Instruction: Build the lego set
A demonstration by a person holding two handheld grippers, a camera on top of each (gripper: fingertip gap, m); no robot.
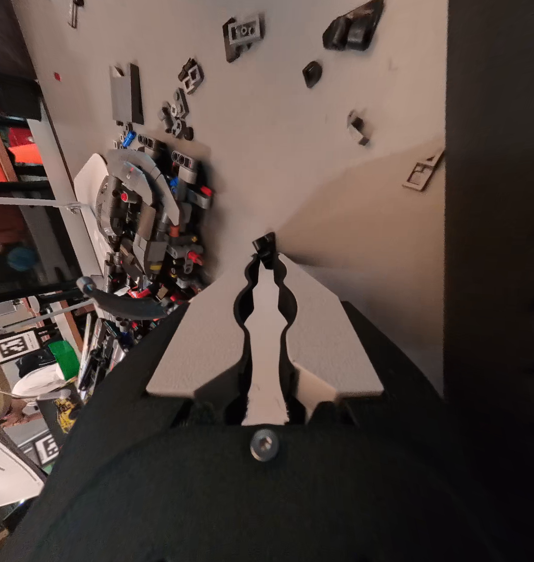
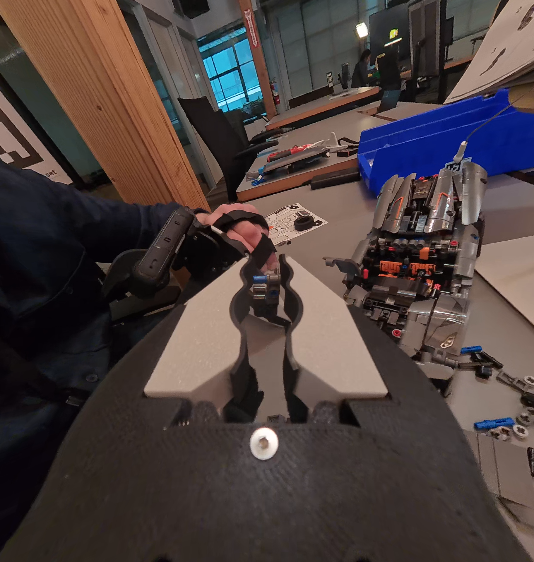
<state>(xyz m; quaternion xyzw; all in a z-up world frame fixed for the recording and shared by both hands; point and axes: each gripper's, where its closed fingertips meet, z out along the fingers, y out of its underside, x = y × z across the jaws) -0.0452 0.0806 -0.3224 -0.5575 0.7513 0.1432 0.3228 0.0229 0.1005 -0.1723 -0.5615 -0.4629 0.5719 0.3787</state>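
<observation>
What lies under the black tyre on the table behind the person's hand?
The black tyre rests on a printed paper sheet lying flat on the grey table. The part of the sheet beneath the tyre is covered.

A small black piece (image 1: 265,248) sits pinched at the left tongs' tips. A grey-and-black sub-assembly with blue pins (image 2: 267,287) is clamped between the right tongs' tips. The grey car model (image 2: 424,258) stands right of them.

I am working in what looks like an open lab or maker workshop: long grey tables (image 2: 305,127) run back toward big paned windows (image 2: 232,79), past a thick timber post (image 2: 107,100). A blue parts bin (image 2: 436,143) and black-and-white marker boards (image 2: 7,127) (one is on the floor too, I think) stand around me, with people at monitors (image 2: 387,30) beyond.
</observation>
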